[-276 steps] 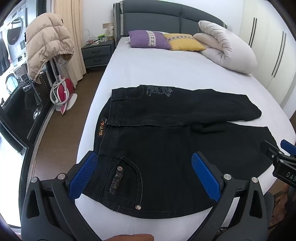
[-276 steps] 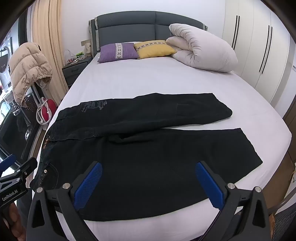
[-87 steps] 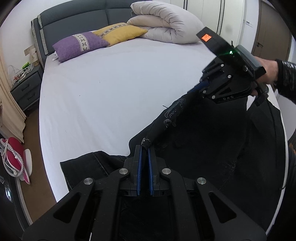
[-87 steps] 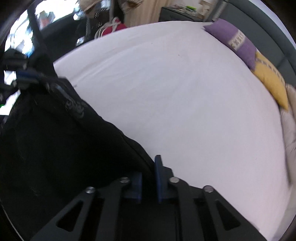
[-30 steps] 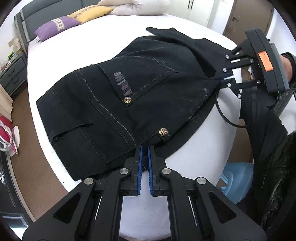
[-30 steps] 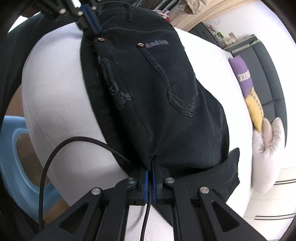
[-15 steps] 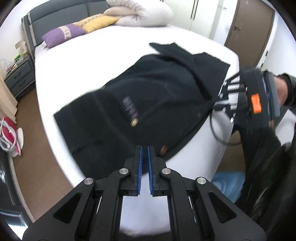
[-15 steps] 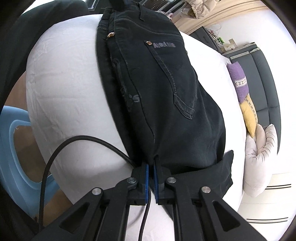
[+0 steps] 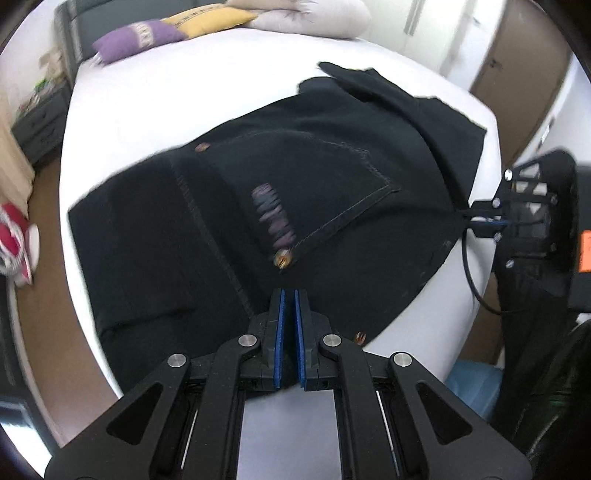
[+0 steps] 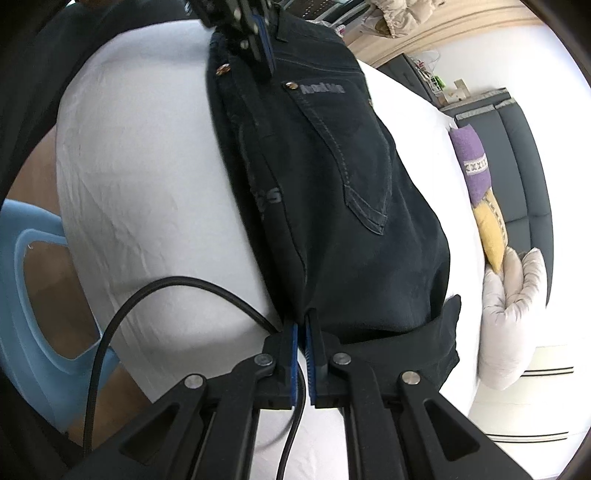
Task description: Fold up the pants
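Note:
The black jeans (image 9: 332, 184) lie folded lengthwise on the white bed (image 9: 166, 92), back pocket and pale lettering facing up, near the bed's corner. My left gripper (image 9: 288, 295) is shut, its tips over the waistband end just inside the edge. No cloth shows between its pads. In the right wrist view the left gripper (image 10: 267, 62) points down onto the jeans (image 10: 332, 166) beside a rivet. My right gripper (image 10: 301, 326) is shut on the jeans' near edge at the other end. From the left wrist view the right gripper (image 9: 480, 221) draws that edge into a point.
Purple and yellow pillows (image 9: 147, 35) and a rolled duvet (image 10: 509, 317) lie by the headboard. A blue plastic stool (image 10: 29, 295) stands on the floor by the bed corner. A black cable (image 10: 110, 332) loops off the right gripper. A person's dark clothing (image 9: 535, 350) is close on the right.
My left gripper came off the waistband corner by the rivet, drew back, then moved in over the jeans further along the waistband. The right gripper kept its hold on the edge.

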{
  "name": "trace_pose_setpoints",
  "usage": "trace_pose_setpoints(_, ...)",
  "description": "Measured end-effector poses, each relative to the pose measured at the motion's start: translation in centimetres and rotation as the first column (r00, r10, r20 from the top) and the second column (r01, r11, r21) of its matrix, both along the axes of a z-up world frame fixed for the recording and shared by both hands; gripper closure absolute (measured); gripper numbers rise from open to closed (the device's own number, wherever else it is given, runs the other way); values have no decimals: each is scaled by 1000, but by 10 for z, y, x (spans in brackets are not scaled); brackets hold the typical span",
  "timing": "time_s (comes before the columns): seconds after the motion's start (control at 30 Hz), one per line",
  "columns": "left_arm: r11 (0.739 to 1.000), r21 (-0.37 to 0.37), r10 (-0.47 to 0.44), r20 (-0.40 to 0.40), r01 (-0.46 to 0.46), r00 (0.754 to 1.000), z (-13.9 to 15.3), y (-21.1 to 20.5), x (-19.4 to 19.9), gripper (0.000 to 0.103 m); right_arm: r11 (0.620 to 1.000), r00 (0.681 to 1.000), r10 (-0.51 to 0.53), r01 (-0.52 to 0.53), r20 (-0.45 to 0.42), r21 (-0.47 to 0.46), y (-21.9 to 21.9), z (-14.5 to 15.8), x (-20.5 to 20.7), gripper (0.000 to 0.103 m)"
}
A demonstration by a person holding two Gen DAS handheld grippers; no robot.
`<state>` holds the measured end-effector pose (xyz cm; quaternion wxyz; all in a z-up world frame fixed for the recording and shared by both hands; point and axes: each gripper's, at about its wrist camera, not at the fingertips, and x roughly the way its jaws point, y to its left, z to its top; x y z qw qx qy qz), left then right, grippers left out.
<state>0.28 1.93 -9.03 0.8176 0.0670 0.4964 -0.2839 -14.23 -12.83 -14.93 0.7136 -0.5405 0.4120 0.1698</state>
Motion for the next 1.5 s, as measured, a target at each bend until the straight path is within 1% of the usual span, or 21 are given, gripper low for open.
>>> trace_pose_setpoints(0.1,1000,13,7,11,-7,1000,2,-2,-2,98,1000,1000,7,-7,9,-15,1,-4,-1,95)
trace_pose_setpoints(0.17,1000,13,-1,57,0,998,14,-10,-5,98,1000,1000,-2,2,13,-2,0,-2,-1,95)
trace_pose_setpoints(0.33,996,-89,11,140,2,990,44,-50,22,98,999,998,-48,47,39,25,-1,-2,-2,93)
trace_pose_setpoints(0.4,992,-123,17,129,-1,992,41,-69,36,98,998,997,-61,60,49,32,0,-2,-2,92)
trace_pose_setpoints(0.5,994,-105,13,39,-9,999,10,-101,55,98,993,994,-93,88,65,76,-4,2,-2,87)
trace_pose_setpoints(0.53,997,-74,14,-4,-14,1000,-8,-113,59,98,990,991,-114,106,75,98,-7,5,-2,79)
trace_pose_setpoints(0.57,998,-55,21,-21,-22,1000,-17,-117,61,98,987,988,-127,117,87,109,-9,7,-2,62)
trace_pose_setpoints(0.67,982,-159,92,-64,-101,994,-31,-106,64,98,976,983,-152,133,101,173,-22,26,-9,32)
trace_pose_setpoints(0.73,975,-187,103,-94,-120,990,-34,-104,69,98,943,981,-188,169,40,287,-38,47,-13,30)
trace_pose_setpoints(0.77,977,-179,100,-90,-115,991,-34,-107,71,98,922,977,-213,199,7,332,-46,55,-12,30)
trace_pose_setpoints(0.8,978,-174,100,-87,-114,991,-36,-109,71,98,869,963,-261,264,-65,419,-62,69,-7,31)
trace_pose_setpoints(0.87,978,-171,107,-91,-122,990,-38,-113,76,98,735,923,-341,380,-178,562,-96,92,8,35)
trace_pose_setpoints(0.9,976,-176,113,-96,-128,989,-39,-115,79,98,619,883,-401,457,-244,638,-122,105,21,36)
trace_pose_setpoints(0.97,975,-178,114,-100,-131,988,-42,-113,77,98,433,805,-494,556,-329,709,-165,120,47,36)
trace_pose_setpoints(1.07,976,-173,113,-101,-129,988,-41,-105,73,98,263,714,-590,610,-376,747,-206,131,91,36)
trace_pose_setpoints(1.17,977,-171,113,-97,-128,989,-42,-98,64,98,185,631,-666,655,-397,732,-223,133,150,36)
trace_pose_setpoints(1.2,976,-174,113,-96,-129,989,-43,-97,63,98,175,615,-686,659,-390,731,-222,132,165,36)
trace_pose_setpoints(1.33,971,-200,115,-101,-133,988,-46,-92,63,98,224,551,-779,690,-299,688,-217,117,243,36)
trace_pose_setpoints(1.37,969,-206,115,-103,-134,988,-47,-91,63,98,220,534,-793,701,-294,679,-217,109,261,36)
trace_pose_setpoints(1.4,967,-215,115,-105,-136,988,-48,-90,64,98,207,511,-807,715,-297,668,-220,100,277,36)
trace_pose_setpoints(1.5,963,-232,115,-112,-139,987,-50,-87,63,98,130,400,-857,778,-325,614,-235,70,318,36)
